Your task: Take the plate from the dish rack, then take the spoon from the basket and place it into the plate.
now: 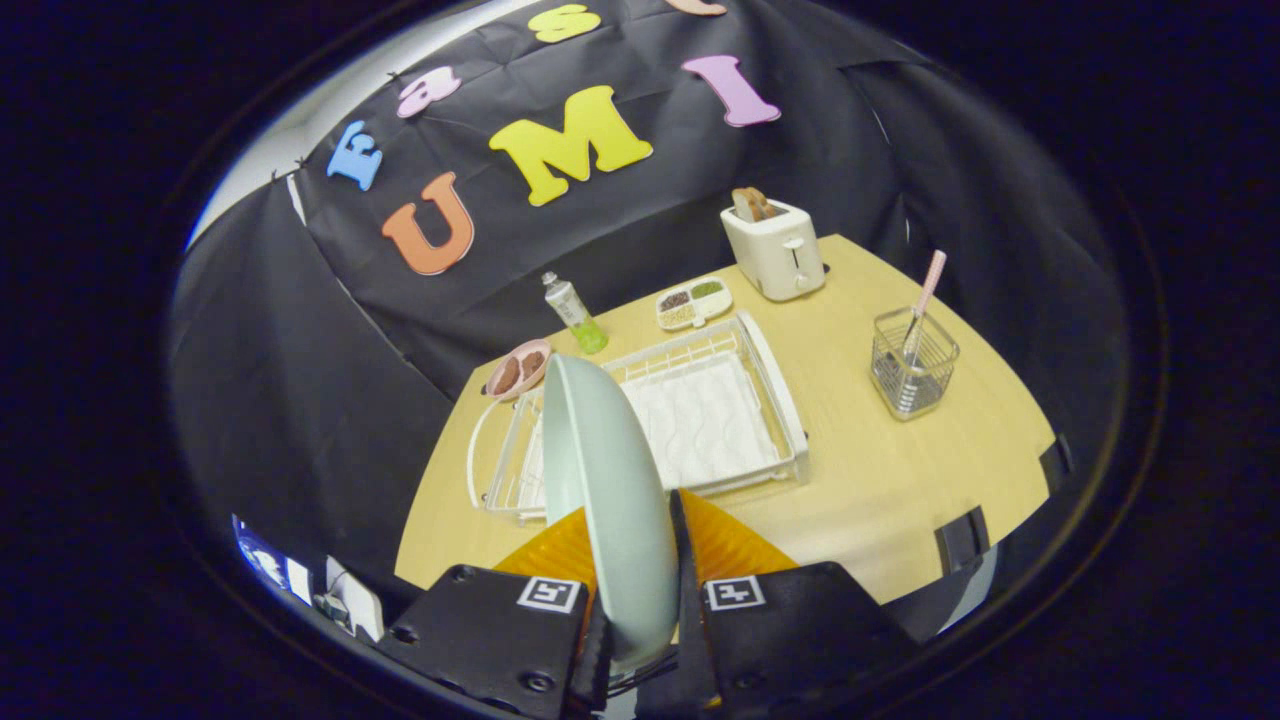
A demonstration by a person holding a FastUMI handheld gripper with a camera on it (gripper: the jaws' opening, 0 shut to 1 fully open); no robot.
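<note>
- Two steps make up the task, and by the look of things the first is well under way: the plate [610, 500] is out of the dish rack [690, 415] and held on edge above the near end of it, at the lower centre of the frame.
- Not yet done, as far as I can judge: setting the plate down flat on the surface [880, 470], which has open room between the rack and the basket [912, 362].
- Also left: the spoon [922, 300], which stands in the wire basket at the right of the frame, its pink handle sticking up, well apart from the plate.
- The tool [640, 600] is drawn narrow, its two fingers [725, 550] pressing on either face of the pale green plate near its lower rim, so the plate rises upright between them and out beyond their tips.
- Elsewhere on the surface: a toaster [775, 250] at the upper right of centre, a divided dish [693, 302] and a small bottle [574, 312] behind the rack, and a pink bowl [518, 368] at the rack's left corner.
</note>
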